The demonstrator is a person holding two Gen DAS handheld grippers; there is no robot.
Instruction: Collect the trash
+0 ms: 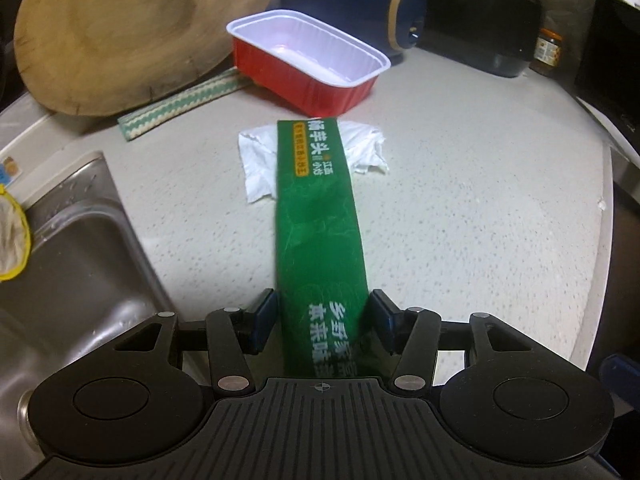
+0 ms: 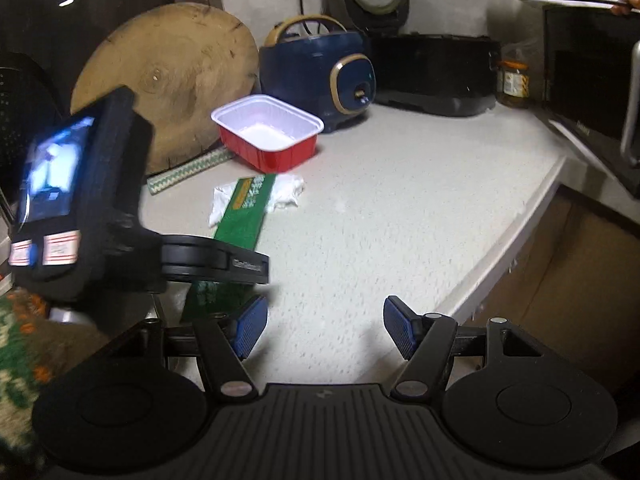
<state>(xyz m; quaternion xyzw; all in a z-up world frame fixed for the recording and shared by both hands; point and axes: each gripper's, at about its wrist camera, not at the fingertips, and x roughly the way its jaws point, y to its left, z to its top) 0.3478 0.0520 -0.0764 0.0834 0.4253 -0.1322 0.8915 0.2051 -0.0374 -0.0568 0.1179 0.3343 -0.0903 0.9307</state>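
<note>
Left tongs (image 1: 322, 322) grip green carton (image 1: 316, 216) bearing Chinese lettering.

The pale speckled counter (image 1: 460, 208) carries a red tray (image 1: 308, 60), a crumpled tissue (image 1: 260, 160), a zigzag cloth (image 1: 176, 108), two cookers and a jar (image 1: 549, 51).

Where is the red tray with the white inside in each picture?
Left wrist view: the red tray sits upper middle, just beyond the green package and crumpled tissue.
Right wrist view: the red tray sits upper left of centre.
Shared landmark: the round wooden board stands to its left.
</note>
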